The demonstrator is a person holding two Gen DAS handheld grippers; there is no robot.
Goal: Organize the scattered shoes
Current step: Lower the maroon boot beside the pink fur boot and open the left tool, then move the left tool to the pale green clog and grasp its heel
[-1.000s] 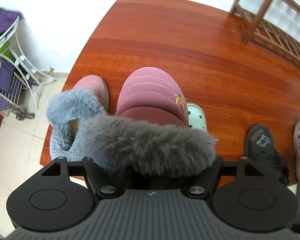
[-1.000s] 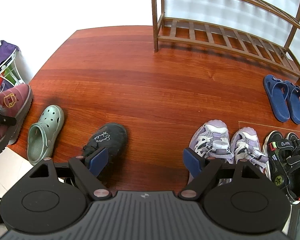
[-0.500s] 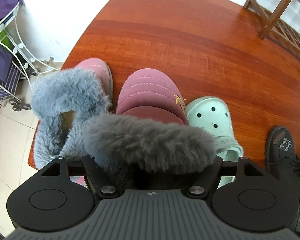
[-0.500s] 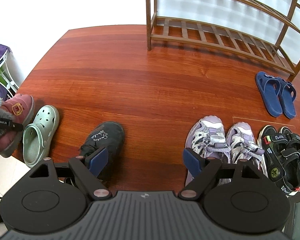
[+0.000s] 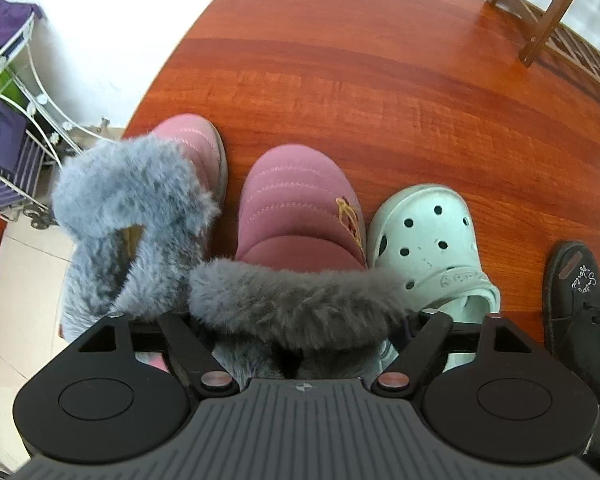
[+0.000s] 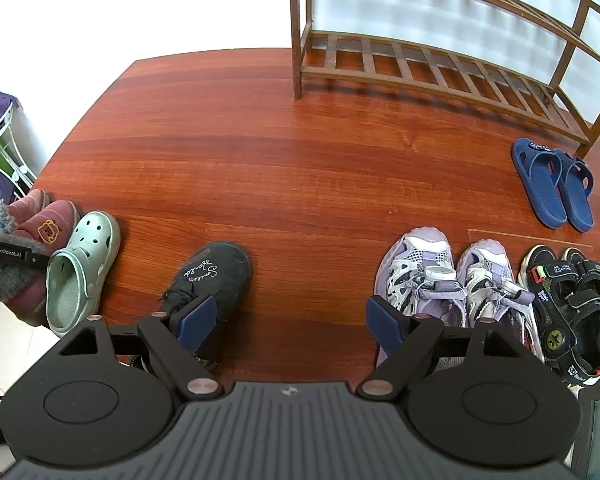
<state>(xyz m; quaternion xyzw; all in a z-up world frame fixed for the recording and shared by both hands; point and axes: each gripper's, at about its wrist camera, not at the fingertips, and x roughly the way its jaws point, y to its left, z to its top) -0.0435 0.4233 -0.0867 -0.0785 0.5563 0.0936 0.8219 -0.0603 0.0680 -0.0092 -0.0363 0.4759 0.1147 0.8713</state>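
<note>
My left gripper [image 5: 300,320] is shut on the grey fur collar of a pink boot [image 5: 300,200]; the fur hides its fingers. The boot points away from me, between its twin pink boot [image 5: 180,152] on the left and a mint clog [image 5: 428,240] on the right. In the right wrist view the left gripper [image 6: 8,254] shows at the far left on the boot [image 6: 54,226]. My right gripper [image 6: 292,324] is open and holds nothing. It hangs over bare floor between a black shoe [image 6: 216,276] and lilac sneakers [image 6: 452,276].
Black sandals [image 6: 568,300] sit right of the sneakers, with blue slides [image 6: 552,184] beyond them. A wooden shoe rack [image 6: 440,68] stands against the far wall. A wire cart [image 5: 12,140] stands on the pale tiles left of the wood floor's edge.
The left gripper has carried the pink boot down and in beside its twin, so the mint clog now shows fully at its right. The right gripper has hardly moved and stays open.
</note>
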